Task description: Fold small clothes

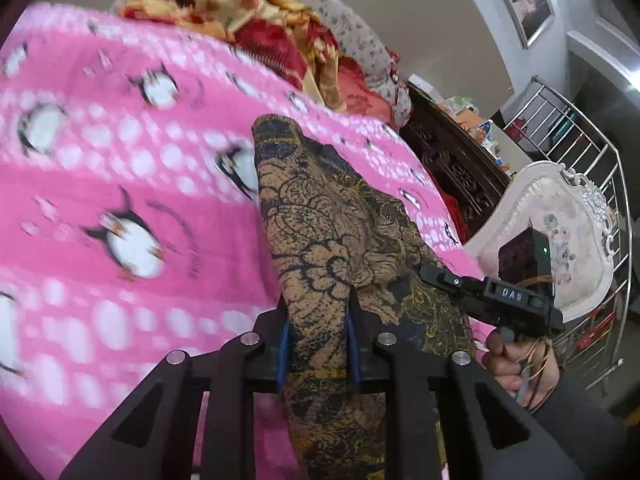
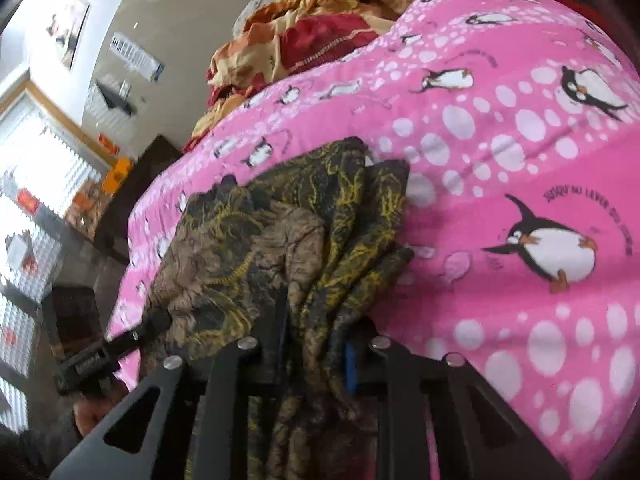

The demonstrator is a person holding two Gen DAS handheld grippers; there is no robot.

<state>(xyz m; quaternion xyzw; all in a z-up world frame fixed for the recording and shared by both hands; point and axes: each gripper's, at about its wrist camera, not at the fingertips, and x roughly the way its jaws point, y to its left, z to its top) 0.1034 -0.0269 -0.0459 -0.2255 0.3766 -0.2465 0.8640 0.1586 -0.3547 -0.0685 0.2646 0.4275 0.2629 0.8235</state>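
Note:
A small brown garment with a black and yellow floral print (image 1: 320, 232) lies bunched on a pink penguin-print blanket (image 1: 120, 184). My left gripper (image 1: 318, 304) is shut on a fold of the garment, which runs between its blue-padded fingers. My right gripper (image 2: 316, 320) is shut on another bunch of the same garment (image 2: 256, 240). The right gripper also shows at the right of the left wrist view (image 1: 432, 274), touching the cloth. The left gripper shows at the lower left of the right wrist view (image 2: 156, 320).
A red and gold quilt (image 1: 248, 20) is piled at the far side of the blanket. A white ornate chair (image 1: 560, 232), a dark carved cabinet (image 1: 452, 160) and a metal railing (image 1: 592, 152) stand to the right of the bed.

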